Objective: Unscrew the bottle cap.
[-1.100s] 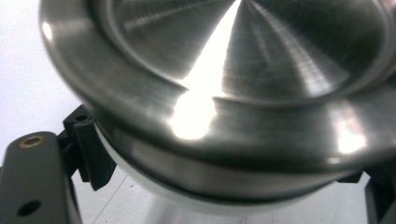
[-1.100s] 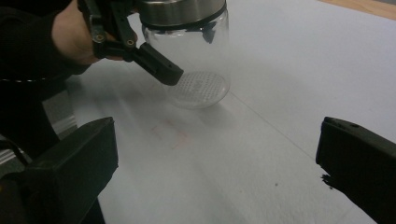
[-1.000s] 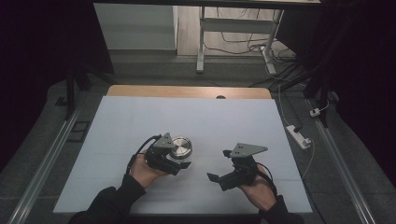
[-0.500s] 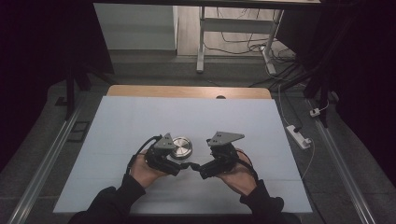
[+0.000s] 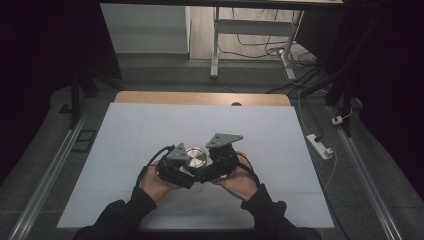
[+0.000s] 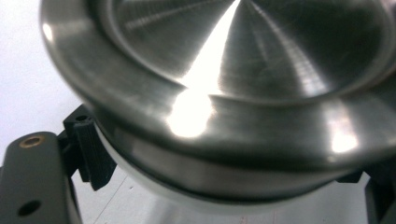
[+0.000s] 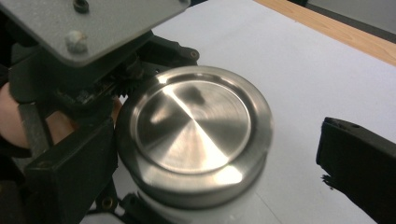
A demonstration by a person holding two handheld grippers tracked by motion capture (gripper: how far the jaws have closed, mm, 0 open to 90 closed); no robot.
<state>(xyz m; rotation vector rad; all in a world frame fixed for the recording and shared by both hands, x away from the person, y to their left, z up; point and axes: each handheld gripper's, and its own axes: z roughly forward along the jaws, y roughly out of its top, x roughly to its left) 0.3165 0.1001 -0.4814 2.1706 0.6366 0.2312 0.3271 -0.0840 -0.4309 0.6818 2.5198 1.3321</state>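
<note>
A white jar with a brushed steel lid (image 5: 196,157) stands near the front middle of the white table (image 5: 150,125). My left gripper (image 5: 188,168) is shut on the jar from the left. In the left gripper view the lid (image 6: 243,70) looms close, and a black ribbed finger (image 6: 91,151) presses the jar's white body (image 6: 154,184) just under it. My right gripper (image 5: 212,162) has come in from the right. In the right gripper view its jaws stand wide on either side of the lid (image 7: 196,135), and the right finger (image 7: 359,170) is clear of it.
A strip of the wooden tabletop (image 5: 200,97) shows along the far edge. A white power strip (image 5: 320,146) lies on the floor at the right. A desk frame and cables (image 5: 250,45) stand beyond the table. Metal rails run along both sides.
The right gripper has travelled left across the table to the jar and now straddles its lid. The left gripper and the jar have stayed put.
</note>
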